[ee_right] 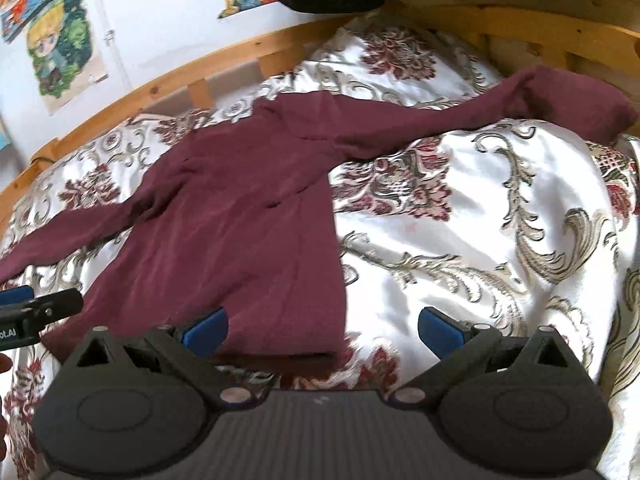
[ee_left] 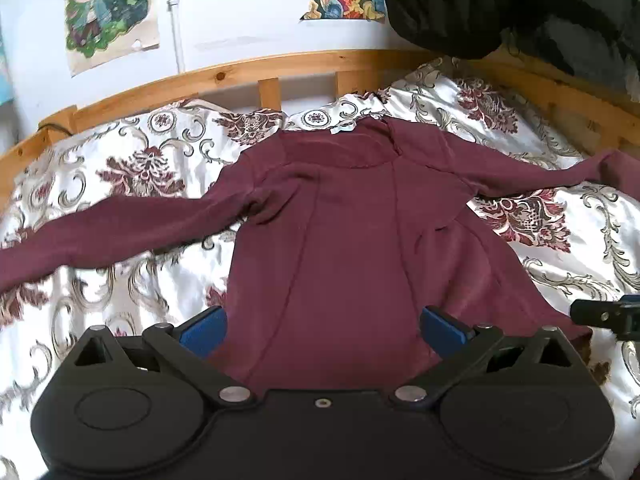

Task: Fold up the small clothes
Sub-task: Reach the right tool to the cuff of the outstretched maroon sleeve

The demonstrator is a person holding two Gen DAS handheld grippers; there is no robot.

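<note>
A maroon long-sleeved top point(ee_left: 340, 216) lies flat on a floral bedspread point(ee_left: 132, 168), collar far, hem near, both sleeves spread sideways. My left gripper point(ee_left: 324, 326) is open above the hem's middle, its blue pads wide apart and clear of the cloth. In the right wrist view the same top point(ee_right: 240, 216) lies to the left, its right sleeve point(ee_right: 520, 100) reaching toward the bed frame. My right gripper point(ee_right: 323, 326) stands open over the hem's right corner, nothing pinched between its pads. Each gripper's tip shows at the edge of the other's view.
A wooden bed rail point(ee_left: 280, 68) curves along the far side, with a white wall and cartoon posters point(ee_left: 108, 12) behind it. A dark bundle of cloth point(ee_left: 500, 4) hangs over the rail at the far right. Bare bedspread point(ee_right: 480, 240) stretches right of the top.
</note>
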